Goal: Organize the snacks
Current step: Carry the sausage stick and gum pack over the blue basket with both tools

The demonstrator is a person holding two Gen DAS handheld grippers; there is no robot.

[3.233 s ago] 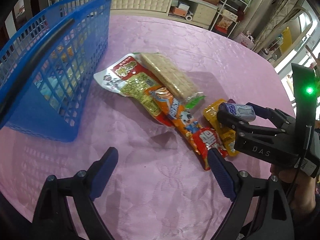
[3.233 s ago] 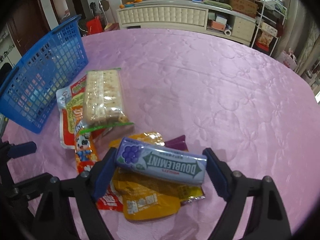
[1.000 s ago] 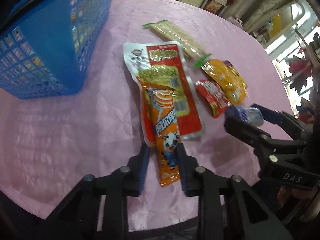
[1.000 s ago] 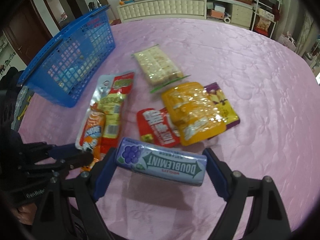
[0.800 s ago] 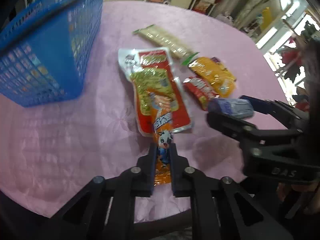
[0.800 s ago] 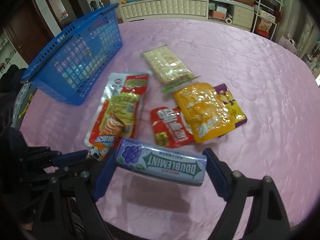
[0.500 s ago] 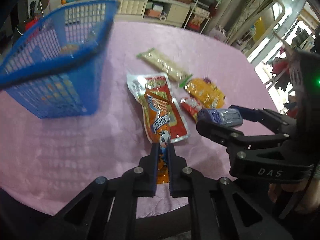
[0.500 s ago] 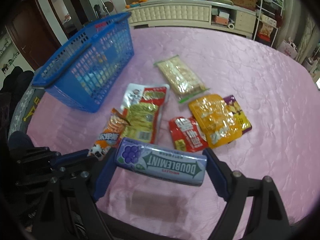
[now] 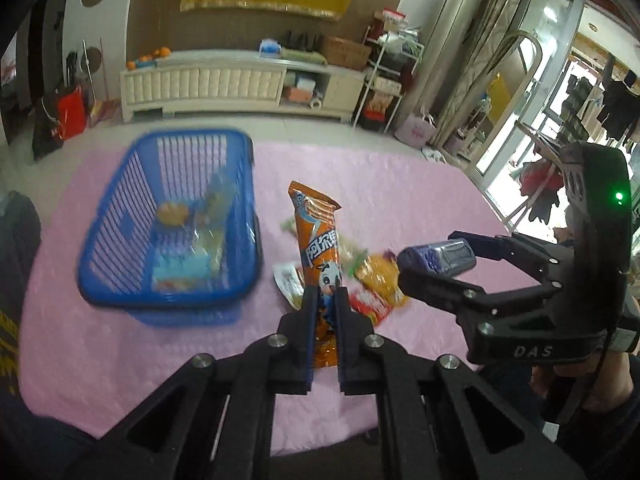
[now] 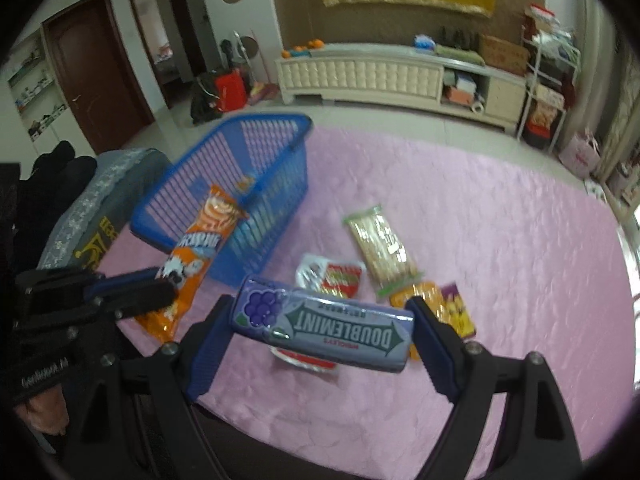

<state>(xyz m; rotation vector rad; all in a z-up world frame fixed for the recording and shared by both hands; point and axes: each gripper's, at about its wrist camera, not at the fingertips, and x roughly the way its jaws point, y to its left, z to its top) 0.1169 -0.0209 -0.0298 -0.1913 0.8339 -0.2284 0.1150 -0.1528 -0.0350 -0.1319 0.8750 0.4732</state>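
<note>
My left gripper (image 9: 325, 300) is shut on the lower end of an orange snack packet (image 9: 318, 240) and holds it upright above the pink table (image 9: 120, 344). The packet also shows in the right wrist view (image 10: 196, 256), in front of the blue basket (image 10: 256, 176). My right gripper (image 10: 320, 320) is shut on a purple Doublemint gum pack (image 10: 324, 326), held above the table's near edge; it also shows in the left wrist view (image 9: 438, 258). The blue basket (image 9: 168, 220) stands at the left with several snacks inside.
Several snacks lie on the table: a cracker pack (image 10: 378, 246), a red and white pouch (image 10: 332, 276), a yellow pouch (image 10: 424, 300) over a purple packet (image 10: 458, 308). A grey chair (image 10: 88, 216) stands left of the table. A cabinet (image 10: 380, 74) lines the far wall.
Both grippers have risen and pulled back from the table. The orange packet is lifted off the red pouch and hangs upright. The gum pack stays held.
</note>
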